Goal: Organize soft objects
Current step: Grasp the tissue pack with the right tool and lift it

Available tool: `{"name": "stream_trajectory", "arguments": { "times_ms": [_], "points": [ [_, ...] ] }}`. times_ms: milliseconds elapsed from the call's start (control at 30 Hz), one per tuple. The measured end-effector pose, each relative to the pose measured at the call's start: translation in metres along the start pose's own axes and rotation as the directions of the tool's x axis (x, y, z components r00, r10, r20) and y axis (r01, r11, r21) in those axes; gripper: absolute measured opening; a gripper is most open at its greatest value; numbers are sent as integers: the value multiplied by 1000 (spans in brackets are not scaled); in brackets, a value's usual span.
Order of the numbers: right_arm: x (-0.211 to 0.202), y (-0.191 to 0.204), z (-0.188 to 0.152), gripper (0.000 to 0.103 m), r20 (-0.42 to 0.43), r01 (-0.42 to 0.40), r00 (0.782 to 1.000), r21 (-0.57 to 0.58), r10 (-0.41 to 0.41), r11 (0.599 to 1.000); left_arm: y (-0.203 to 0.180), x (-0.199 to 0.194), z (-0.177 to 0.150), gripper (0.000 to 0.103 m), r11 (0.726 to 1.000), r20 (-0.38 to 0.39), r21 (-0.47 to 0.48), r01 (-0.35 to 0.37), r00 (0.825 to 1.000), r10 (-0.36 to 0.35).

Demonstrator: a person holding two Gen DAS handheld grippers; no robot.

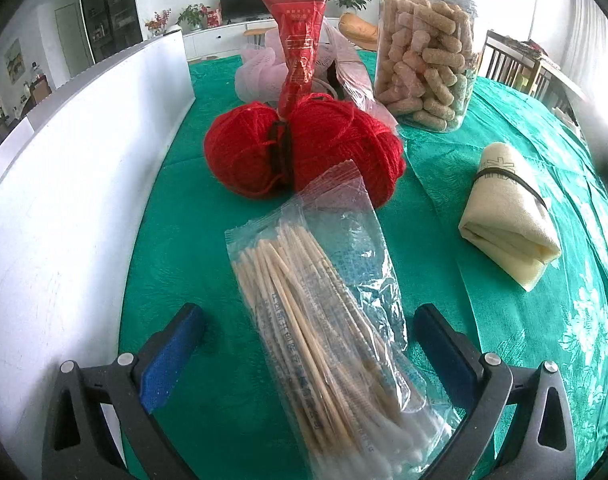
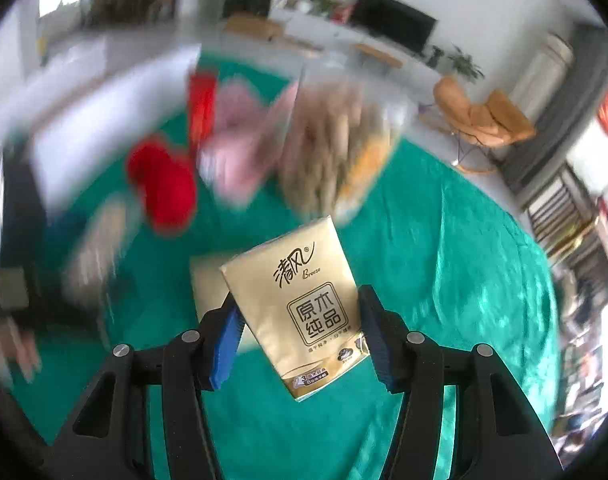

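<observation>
Tissue pack pinched between right tongs, lifted off the green desk, long axis tilted up-left. Left tongs gaping wide around the swab bag, not squeezing.

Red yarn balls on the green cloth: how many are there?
2. The left yarn ball and the right yarn ball sit side by side, touching, behind the cotton swab bag. Others may be hidden.

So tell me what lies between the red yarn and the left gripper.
In the left wrist view, a clear bag of cotton swabs lies on the green cloth between the red yarn and the left gripper, its near end between the open jaws.
</observation>
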State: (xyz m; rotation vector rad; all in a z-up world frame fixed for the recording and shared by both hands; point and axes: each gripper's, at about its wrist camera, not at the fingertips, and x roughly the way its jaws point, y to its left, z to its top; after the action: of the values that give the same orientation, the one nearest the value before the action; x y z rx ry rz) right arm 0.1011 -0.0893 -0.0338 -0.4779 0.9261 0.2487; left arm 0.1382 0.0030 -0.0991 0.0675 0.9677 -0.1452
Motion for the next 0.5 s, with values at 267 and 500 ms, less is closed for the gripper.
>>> {"name": "stream_trajectory", "arguments": {
  "times_ms": [267, 500],
  "points": [
    [21, -73, -80, 71, 14, -298, 934, 576, 356, 761, 1, 1, -1, 103, 1000, 0, 1, 0, 1000, 0],
    [6, -99, -88, 72, 39, -271, 953, 559, 301, 784, 4, 0, 4, 103, 999, -111, 41, 36, 993, -31]
  ]
}}
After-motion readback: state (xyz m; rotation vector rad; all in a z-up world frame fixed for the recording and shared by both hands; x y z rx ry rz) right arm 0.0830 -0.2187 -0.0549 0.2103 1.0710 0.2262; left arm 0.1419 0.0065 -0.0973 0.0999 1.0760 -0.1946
